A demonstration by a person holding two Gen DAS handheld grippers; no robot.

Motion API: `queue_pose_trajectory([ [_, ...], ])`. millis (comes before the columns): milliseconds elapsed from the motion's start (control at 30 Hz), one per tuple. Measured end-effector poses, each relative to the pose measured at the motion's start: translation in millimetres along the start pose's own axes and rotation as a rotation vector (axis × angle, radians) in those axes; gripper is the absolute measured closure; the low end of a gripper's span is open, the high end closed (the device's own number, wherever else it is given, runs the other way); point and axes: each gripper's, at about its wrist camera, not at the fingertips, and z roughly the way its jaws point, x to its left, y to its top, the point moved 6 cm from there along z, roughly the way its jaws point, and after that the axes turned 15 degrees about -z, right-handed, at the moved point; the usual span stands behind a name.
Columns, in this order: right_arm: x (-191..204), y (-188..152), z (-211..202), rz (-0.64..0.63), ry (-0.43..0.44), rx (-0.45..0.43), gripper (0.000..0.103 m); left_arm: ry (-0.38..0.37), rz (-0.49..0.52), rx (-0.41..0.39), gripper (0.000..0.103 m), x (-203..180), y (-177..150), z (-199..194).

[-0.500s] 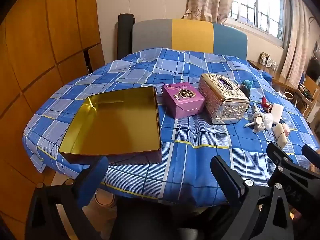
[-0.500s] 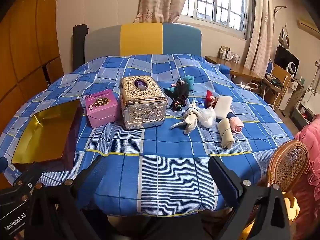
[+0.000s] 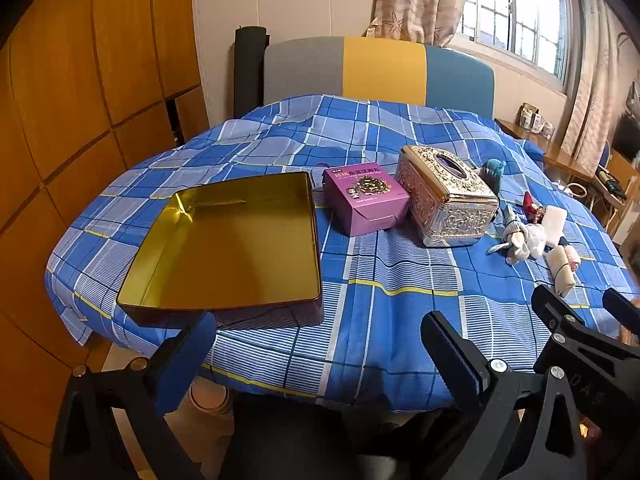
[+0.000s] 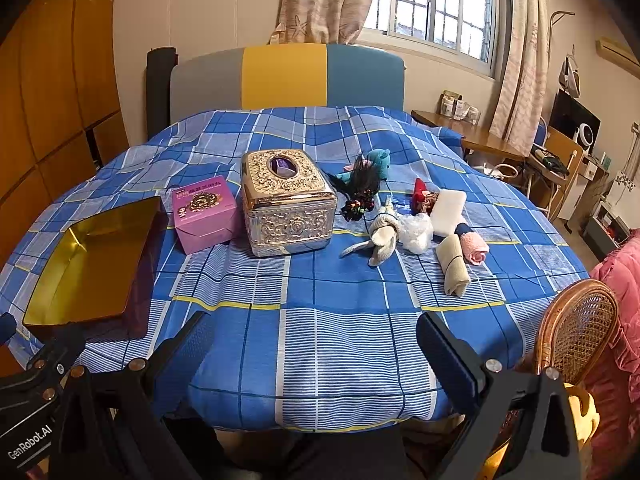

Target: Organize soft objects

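Both the left gripper [image 3: 318, 346] and right gripper [image 4: 308, 346] hung wide apart, empty, near the ornate tissue box [image 4: 288, 202]; soft items [image 4: 416, 226] lay beside it.

Left gripper [image 3: 318, 354] hangs wide apart before gold tin [image 3: 228, 244] and purple box [image 3: 366, 204].
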Motion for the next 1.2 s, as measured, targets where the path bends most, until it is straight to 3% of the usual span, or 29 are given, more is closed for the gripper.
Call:
queue_pose_trajectory([
  [1067,-4.8,-2.2,12.7,-0.003,0.002,0.020,0.000,0.014,-0.003,0.058,0.000,0.8,-3.0,25.1],
  [1133,-7.6,-3.4,16.7,0.001,0.010,0.025,0.000,-0.013,-0.008,0.074,0.000,-1.7,-1.9,31.3],
  [1200,-10.0,-4.3,21.9,0.000,0.033,0.034,0.002,-0.088,-0.017,0.102,0.000,-7.8,-4.2,37.9],
])
